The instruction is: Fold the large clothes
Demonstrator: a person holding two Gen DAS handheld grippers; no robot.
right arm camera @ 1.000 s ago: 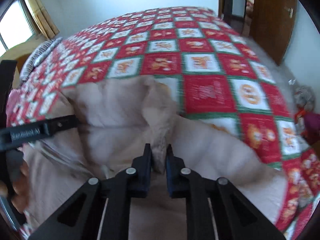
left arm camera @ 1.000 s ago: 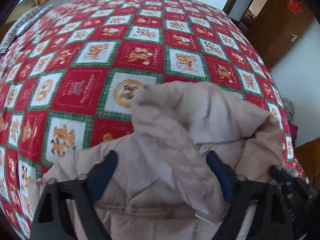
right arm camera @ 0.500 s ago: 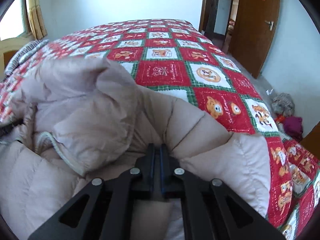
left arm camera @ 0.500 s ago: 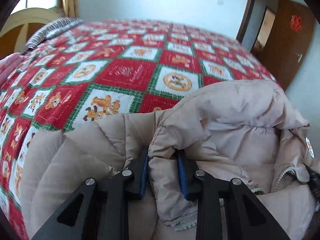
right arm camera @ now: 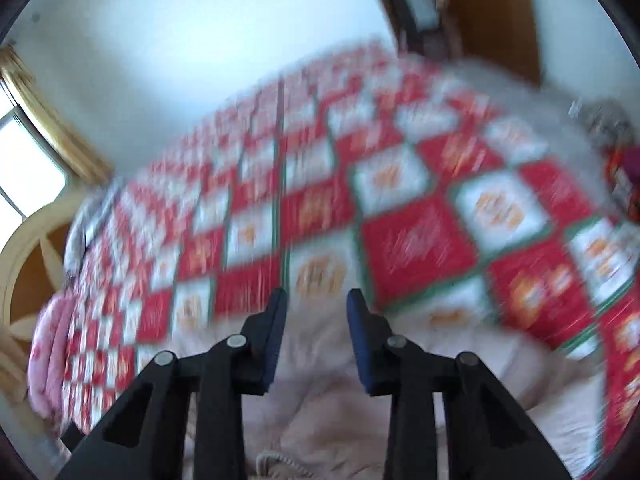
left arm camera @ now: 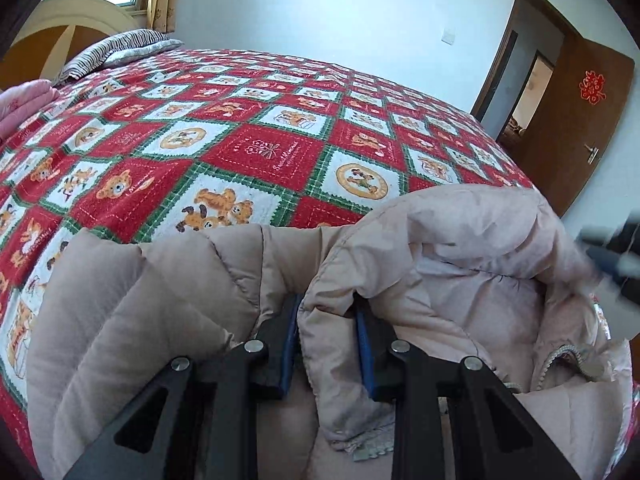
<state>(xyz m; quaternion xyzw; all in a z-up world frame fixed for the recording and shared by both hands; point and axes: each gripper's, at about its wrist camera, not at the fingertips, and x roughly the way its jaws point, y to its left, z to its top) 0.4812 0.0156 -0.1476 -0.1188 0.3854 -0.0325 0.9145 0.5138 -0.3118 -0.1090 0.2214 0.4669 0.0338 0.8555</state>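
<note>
- The big puffy coat [left arm camera: 168, 300] lies on the near part of the bed, on top of the red bear blanket [left arm camera: 256, 148]. It is bunched up, with one part heaped over another.
- Your left gripper [left arm camera: 328, 336] is pinching a thick fold of the coat. The two blue pads press on it from both sides, so you have it.
- Your right gripper [right arm camera: 316, 340] is opening up. Its view is blurry, but nothing looks caught between its pads. The coat [right arm camera: 340, 412] is just under it.
- The coat looks soft and full of fluff. It is likely light for how big it is.
- It will flop and sag when you lift it. It will not keep a shape by itself.
- The smooth cloth may slide out of a small pinch, so take a good thick bite.
- A sewn edge or a seam is probably the best spot to grab, as your left one has.
- Watch the cord [left arm camera: 560, 356] near the right side. It could catch.
- Grab far apart with both, so the coat spreads flat.
</note>
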